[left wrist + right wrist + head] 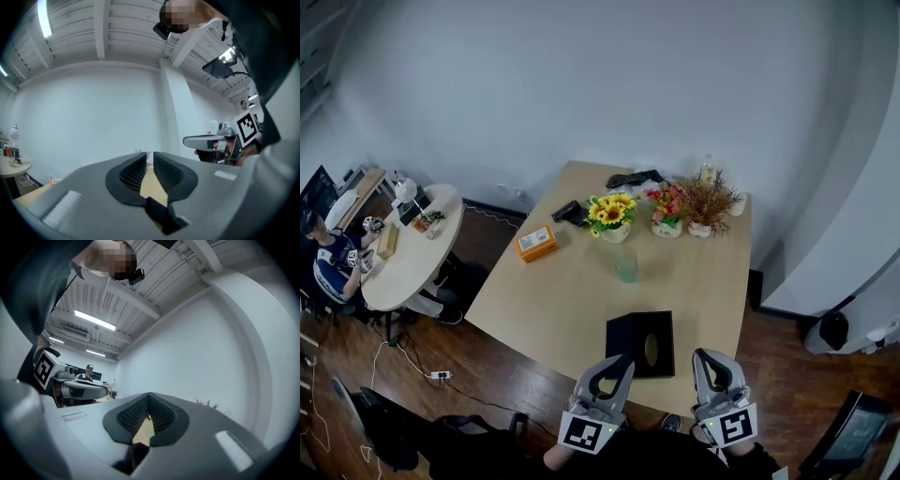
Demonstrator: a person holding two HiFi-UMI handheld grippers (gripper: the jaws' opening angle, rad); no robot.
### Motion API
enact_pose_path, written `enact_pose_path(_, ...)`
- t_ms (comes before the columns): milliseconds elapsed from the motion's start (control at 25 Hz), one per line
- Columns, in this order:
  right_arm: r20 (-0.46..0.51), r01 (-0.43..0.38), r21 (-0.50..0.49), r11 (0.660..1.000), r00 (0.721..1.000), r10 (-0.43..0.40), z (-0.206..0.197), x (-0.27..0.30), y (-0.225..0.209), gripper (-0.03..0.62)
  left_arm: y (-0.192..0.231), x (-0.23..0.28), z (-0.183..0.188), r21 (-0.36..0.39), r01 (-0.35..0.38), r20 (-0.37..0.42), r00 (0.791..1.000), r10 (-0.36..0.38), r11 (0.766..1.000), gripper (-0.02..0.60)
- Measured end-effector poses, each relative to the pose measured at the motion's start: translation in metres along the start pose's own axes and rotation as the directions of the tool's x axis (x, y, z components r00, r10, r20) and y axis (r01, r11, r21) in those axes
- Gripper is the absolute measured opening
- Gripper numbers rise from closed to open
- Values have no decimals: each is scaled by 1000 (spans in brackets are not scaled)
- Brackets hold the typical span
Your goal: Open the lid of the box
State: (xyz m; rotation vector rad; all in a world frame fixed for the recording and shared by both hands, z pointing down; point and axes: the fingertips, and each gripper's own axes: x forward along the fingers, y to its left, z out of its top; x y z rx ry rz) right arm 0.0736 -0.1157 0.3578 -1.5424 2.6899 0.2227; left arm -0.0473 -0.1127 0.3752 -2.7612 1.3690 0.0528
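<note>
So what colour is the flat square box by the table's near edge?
The box is black, best seen in the head view.

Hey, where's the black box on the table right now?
In the head view the black box lies flat at the near edge of the wooden table, just ahead of the left gripper and right gripper, with the green cup beyond it.

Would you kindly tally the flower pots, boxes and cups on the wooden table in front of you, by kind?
Flower pots: 3 (sunflower pot, red flower pot, dried plant pot)
Boxes: 2 (black box, orange box)
Cups: 1 (green cup)
Total: 6
</note>
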Motion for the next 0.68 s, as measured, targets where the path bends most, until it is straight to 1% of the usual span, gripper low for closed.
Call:
enact_pose_path(160,-4,0,26,1000,1000,0,-3,-4,2,0,-3,-2,0,-1,0,11,1000,0,1000,28)
enact_pose_path(320,-9,2,-1,1000,1000,-2,-2,-5,2,0,-3,-3,-1,-9,3,4,1000,-3,1000,28)
enact_pose_path(480,-10,-2,27,1000,1000,3,-2,-5,4,0,-1,-4,-1,-14,-4,4,1000,4,1000,28)
enact_pose_path(680,-11,-4,-1,1000,1000,4,-1,-5,5,0,-1,-6,-1,5,-1,0,1000,1,1000,28)
